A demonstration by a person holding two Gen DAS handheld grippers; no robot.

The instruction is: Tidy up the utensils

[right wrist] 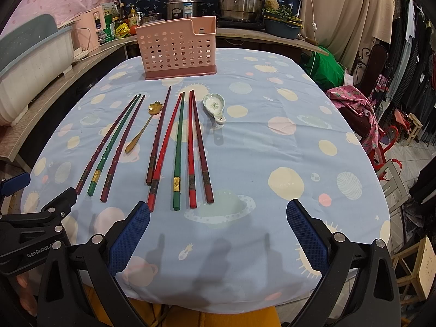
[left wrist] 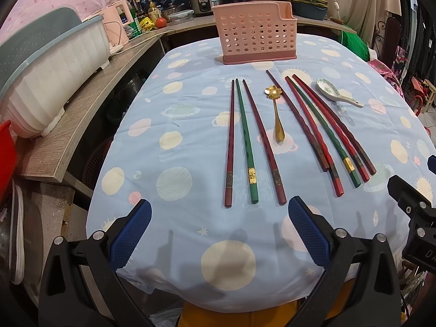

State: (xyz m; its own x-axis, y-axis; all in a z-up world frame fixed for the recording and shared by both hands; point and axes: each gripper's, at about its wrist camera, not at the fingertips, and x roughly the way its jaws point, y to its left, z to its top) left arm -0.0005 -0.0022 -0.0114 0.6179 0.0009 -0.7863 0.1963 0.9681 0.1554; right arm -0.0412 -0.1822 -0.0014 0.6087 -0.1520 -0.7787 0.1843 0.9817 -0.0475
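At the near edge of the table (left wrist: 141,147), under a blue planet-print cloth: left gripper (left wrist: 219,233) spread wide and empty, just short of the butt ends of a group of three chopsticks (left wrist: 246,147); right gripper (right wrist: 218,233) likewise wide and empty, its left fingertip close to the near ends of a group of five chopsticks (right wrist: 177,147). Between the two groups, a gold flower-bowled spoon (left wrist: 275,114); just right of the five, a white ceramic spoon (right wrist: 214,106). At the far end of the cloth, upright and apparently empty, a pink perforated holder (left wrist: 254,31), well apart from every utensil. Nothing sorted yet, so the opening pick still ahead, by all appearances. Risks from here, as judged: thin sticks lying flat and nearly touching, so a wide closure likely to pinch two at once or roll one aside; soft cloth liable to bunch under a fingertip and drag neighbours out of line; long sticks held at one end apt to swing and miss the holder's top or tip the light holder over; glazed ceramic spoon likely slippery between the ribbed pads; both grippers close together over the middle, with some chance of collision.
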